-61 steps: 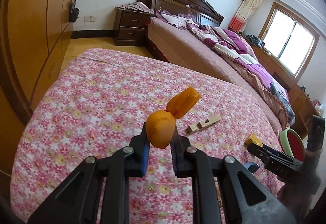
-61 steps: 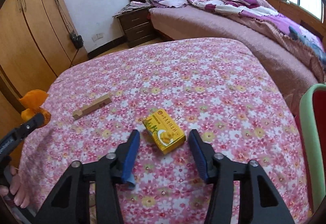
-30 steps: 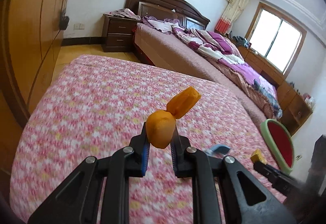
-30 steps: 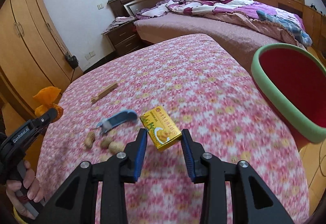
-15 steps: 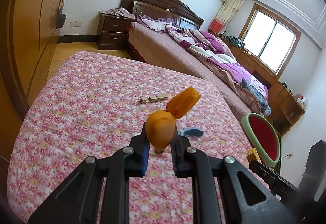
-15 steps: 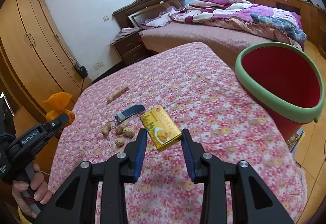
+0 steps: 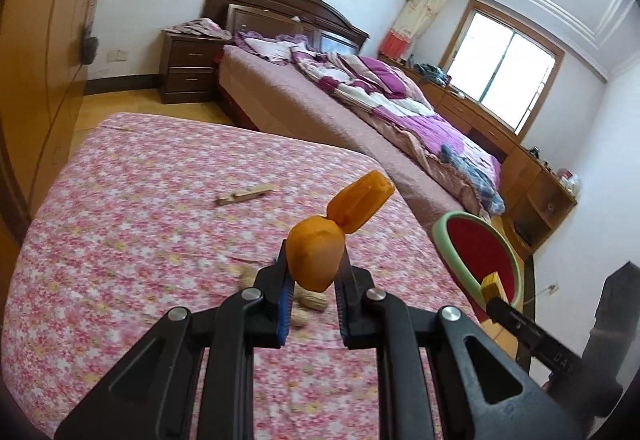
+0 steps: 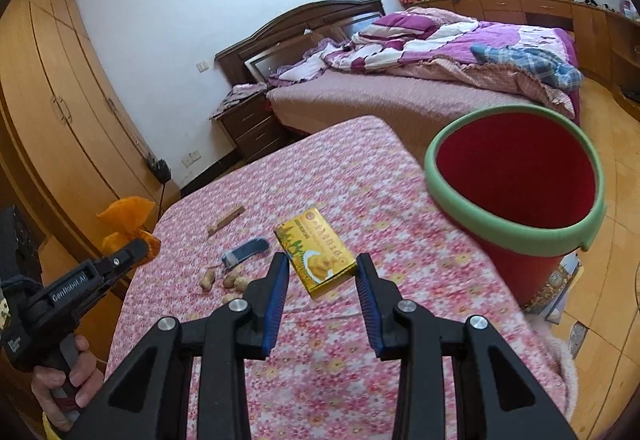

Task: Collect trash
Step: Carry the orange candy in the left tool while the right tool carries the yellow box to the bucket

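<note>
My left gripper point(image 7: 312, 278) is shut on an orange wrapper point(image 7: 320, 252) and holds it above the pink floral table point(image 7: 140, 224). It also shows in the right wrist view point(image 8: 128, 228). My right gripper point(image 8: 322, 274) is shut on a yellow box point(image 8: 316, 252), held above the table's right part, left of a red bin with a green rim point(image 8: 516, 176). The bin point(image 7: 476, 248) stands off the table's right edge in the left wrist view, where the box point(image 7: 492, 285) shows in front of it.
On the table lie several peanuts point(image 8: 228, 280), a blue-grey item point(image 8: 246, 250) and a wooden piece point(image 8: 226, 220). A large bed point(image 7: 360, 100) and nightstand point(image 7: 188, 72) stand behind. Wardrobes point(image 8: 60, 120) line the left wall.
Both grippers have lifted their loads and swung right toward the bin. The right gripper shut on the yellow box and raised it off the table. The bin has come closer.
</note>
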Motion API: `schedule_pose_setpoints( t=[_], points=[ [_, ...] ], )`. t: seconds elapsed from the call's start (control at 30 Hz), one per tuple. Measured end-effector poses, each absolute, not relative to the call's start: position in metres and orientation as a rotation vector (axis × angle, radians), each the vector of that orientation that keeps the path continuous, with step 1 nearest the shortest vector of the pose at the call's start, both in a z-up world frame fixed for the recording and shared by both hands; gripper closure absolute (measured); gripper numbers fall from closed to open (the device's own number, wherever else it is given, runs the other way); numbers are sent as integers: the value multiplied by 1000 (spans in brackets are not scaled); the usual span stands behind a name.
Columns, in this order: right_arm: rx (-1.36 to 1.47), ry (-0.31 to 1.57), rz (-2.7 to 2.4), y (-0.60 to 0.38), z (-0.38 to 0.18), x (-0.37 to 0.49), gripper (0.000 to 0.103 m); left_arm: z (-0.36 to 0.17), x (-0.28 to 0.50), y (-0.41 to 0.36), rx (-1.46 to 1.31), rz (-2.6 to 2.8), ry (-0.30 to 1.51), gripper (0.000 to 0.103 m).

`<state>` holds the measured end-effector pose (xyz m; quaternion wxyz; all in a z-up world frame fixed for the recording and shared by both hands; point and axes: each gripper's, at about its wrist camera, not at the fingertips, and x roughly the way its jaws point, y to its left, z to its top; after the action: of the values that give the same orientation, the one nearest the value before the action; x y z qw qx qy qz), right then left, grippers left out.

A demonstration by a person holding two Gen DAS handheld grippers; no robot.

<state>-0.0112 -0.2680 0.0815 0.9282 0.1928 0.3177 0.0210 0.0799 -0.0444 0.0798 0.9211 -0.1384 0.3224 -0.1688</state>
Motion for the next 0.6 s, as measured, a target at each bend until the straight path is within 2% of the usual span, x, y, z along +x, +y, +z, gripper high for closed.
schedule_pose_setpoints(
  t=[0.6],
  points=[
    [512, 567, -111, -367, 88, -22, 66, 90, 105, -175, -127, -565, 734, 85]
  ],
)
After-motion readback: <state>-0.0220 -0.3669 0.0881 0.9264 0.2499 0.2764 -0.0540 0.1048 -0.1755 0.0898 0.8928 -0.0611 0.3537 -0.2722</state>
